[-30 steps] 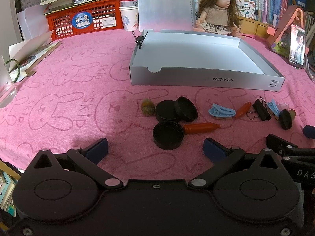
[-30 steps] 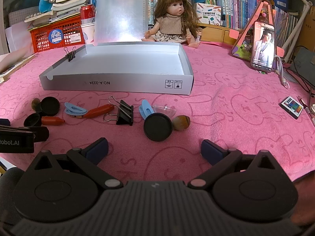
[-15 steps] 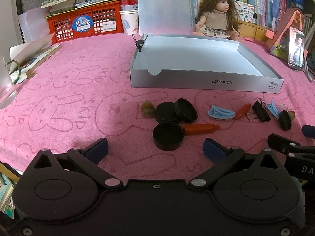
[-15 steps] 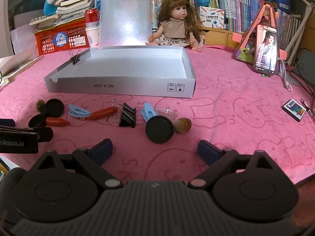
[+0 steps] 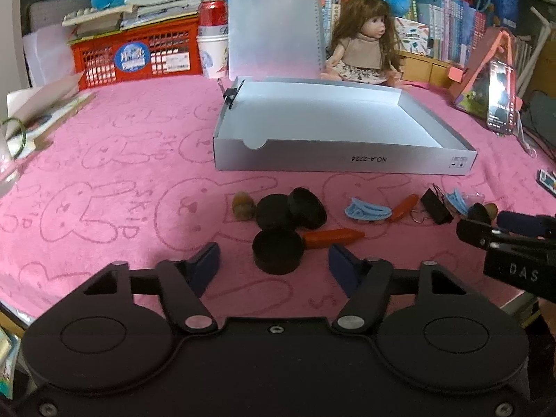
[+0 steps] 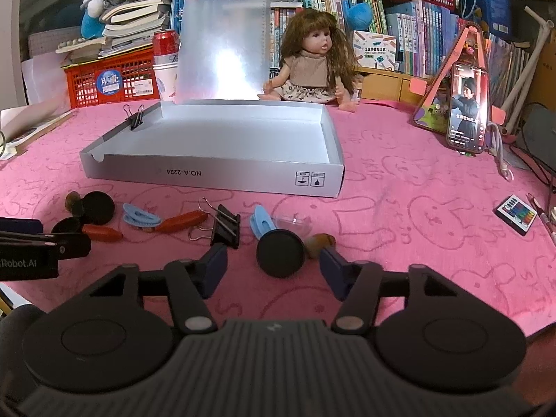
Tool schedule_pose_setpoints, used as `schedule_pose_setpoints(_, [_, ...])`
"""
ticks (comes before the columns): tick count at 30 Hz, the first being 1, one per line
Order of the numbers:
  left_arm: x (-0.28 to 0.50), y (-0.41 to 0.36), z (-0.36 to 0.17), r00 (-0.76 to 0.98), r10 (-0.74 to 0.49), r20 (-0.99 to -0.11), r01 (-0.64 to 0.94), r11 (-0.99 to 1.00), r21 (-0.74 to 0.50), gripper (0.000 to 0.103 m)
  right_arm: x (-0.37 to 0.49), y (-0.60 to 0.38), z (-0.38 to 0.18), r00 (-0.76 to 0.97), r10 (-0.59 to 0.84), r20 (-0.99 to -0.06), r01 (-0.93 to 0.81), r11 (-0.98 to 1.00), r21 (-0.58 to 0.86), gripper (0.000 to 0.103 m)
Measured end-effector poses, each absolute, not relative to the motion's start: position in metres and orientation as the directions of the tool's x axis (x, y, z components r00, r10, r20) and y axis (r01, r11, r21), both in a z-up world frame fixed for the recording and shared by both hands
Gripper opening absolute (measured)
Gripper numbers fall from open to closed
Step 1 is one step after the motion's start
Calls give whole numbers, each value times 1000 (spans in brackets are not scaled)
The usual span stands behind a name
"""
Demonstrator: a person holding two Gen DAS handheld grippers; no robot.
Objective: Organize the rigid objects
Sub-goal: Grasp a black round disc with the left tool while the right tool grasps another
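A row of small objects lies on the pink cloth in front of an empty grey box [image 5: 330, 163] [image 6: 215, 173]. My left gripper [image 5: 274, 264] is open, its fingers either side of a black round lid [image 5: 278, 250] with an orange stick [image 5: 330, 238] beside it. Two more black lids [image 5: 292, 208] and a brown nut [image 5: 242, 205] lie beyond. My right gripper [image 6: 272, 266] is open around another black lid [image 6: 280, 257], next to a brown nut [image 6: 318, 243], a blue clip [image 6: 260, 220] and a black binder clip [image 6: 226, 231].
A doll [image 6: 312, 66], a red basket [image 6: 111, 81], a can [image 6: 165, 43] and books stand behind the box. A phone on a stand [image 6: 467, 111] is at the right. A small colourful card [image 6: 516, 213] lies near the right edge. A binder clip [image 6: 137, 118] grips the box wall.
Both grippers have moved forward towards the row of objects. Each now has its fingers beside a black lid. Nothing has been picked up.
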State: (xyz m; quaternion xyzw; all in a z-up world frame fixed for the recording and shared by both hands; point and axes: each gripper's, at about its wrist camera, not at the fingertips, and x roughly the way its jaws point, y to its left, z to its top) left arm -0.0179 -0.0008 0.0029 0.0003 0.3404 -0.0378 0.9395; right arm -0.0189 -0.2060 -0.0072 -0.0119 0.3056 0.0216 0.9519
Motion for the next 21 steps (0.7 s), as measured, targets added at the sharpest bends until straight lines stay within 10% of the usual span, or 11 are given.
schedule_pose_setpoints(7, [-18, -1, 1, 780, -59, -624, 67, 998, -11, 31, -16, -206, -9, 810, 32, -586, -42, 999, -4, 42])
schedule_pose_setpoints(21, [-28, -1, 19, 808, -97, -581, 94, 995, -37, 31, -21, -206, 3, 819, 52, -572, -59, 998, 7, 37])
